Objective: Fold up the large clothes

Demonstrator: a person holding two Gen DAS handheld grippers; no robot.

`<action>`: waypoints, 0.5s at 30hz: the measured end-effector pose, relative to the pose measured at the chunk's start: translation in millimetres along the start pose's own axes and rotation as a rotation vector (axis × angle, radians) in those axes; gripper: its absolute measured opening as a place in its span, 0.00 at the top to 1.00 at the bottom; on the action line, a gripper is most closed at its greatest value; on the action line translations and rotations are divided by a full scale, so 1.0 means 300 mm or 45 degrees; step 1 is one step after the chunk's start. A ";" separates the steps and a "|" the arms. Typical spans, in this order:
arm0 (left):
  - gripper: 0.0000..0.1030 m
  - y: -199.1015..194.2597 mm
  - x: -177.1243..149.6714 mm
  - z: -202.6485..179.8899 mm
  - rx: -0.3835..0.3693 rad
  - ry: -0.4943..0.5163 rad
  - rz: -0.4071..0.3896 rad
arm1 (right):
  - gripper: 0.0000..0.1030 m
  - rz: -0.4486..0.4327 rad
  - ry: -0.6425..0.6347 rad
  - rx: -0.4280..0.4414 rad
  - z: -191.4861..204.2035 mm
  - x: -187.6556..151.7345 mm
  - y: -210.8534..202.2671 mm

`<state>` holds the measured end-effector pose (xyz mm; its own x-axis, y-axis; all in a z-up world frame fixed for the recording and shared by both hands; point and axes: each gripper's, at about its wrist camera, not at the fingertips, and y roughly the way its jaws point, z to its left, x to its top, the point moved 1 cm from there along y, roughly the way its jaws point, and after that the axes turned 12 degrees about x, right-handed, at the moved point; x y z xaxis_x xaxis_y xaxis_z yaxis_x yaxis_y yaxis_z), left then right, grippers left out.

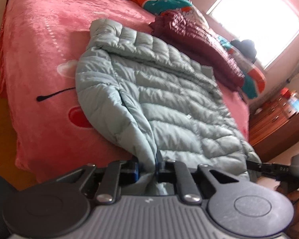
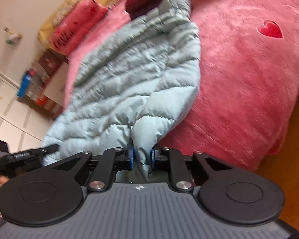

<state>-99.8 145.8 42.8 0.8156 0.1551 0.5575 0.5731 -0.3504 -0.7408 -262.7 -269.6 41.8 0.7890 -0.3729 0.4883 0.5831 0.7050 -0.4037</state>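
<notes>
A pale blue-grey quilted puffer jacket (image 1: 159, 91) lies lengthwise on a pink bed (image 1: 39, 45), hood at the far end, hem at the near edge. My left gripper (image 1: 148, 169) is shut on the jacket's hem at its left corner. My right gripper (image 2: 142, 156) is shut on a bunched fold of the jacket (image 2: 129, 75) hem. The right gripper's tip also shows in the left wrist view (image 1: 269, 168) at the jacket's right hem corner. The left gripper's tip shows in the right wrist view (image 2: 33, 155).
A dark red puffer garment (image 1: 199, 41) and a bright orange-teal quilt (image 1: 165, 2) lie on the far side of the bed. A wooden dresser (image 1: 279, 123) stands right of the bed under a bright window. Wooden floor (image 1: 0, 119) lies left of the bed.
</notes>
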 end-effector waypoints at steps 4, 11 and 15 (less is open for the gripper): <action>0.90 -0.017 0.028 0.019 -0.110 -0.124 -0.029 | 0.82 -0.088 0.071 0.156 -0.019 0.017 -0.030; 0.90 -0.031 0.097 0.025 -0.267 -0.261 -0.084 | 0.83 -0.236 0.223 0.331 -0.043 0.065 -0.036; 0.90 -0.023 0.155 0.024 -0.287 -0.297 -0.121 | 0.84 -0.319 0.279 0.379 -0.043 0.116 -0.025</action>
<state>-65.4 162.1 71.1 0.7709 0.3948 0.4998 0.6361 -0.5161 -0.5736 -237.2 -295.5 51.7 0.6714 -0.6510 0.3540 0.7059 0.7073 -0.0380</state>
